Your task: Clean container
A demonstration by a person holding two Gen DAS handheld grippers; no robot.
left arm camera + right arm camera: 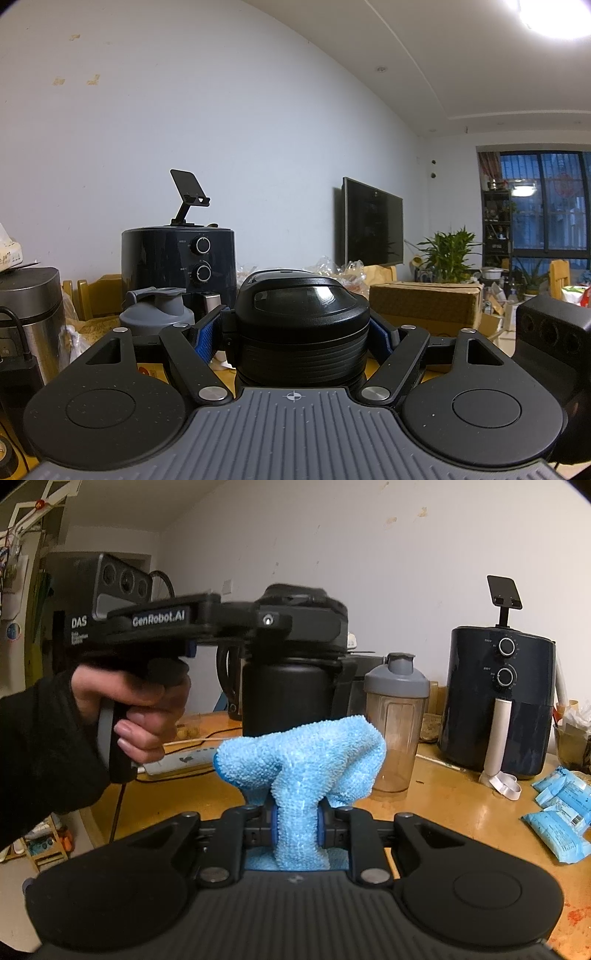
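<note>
A tall black container [288,698] with a domed black lid [301,306] stands upright over the wooden table. My left gripper [295,332] is shut on its ribbed lid, blue pads pressing both sides. In the right wrist view the same left gripper [275,622] reaches in level from the left, held by a hand [136,716] in a black sleeve. My right gripper [297,825] is shut on a light blue microfibre cloth [303,760], which bunches up just in front of the container's lower body. Whether cloth and container touch I cannot tell.
A clear shaker bottle with a grey lid [397,720] stands right of the container. A dark air fryer [498,701] with a phone stand on top sits behind it. Blue packets [557,812] lie at the right. A steel bin [29,317], a white power strip [177,760] and cardboard box [424,306] are nearby.
</note>
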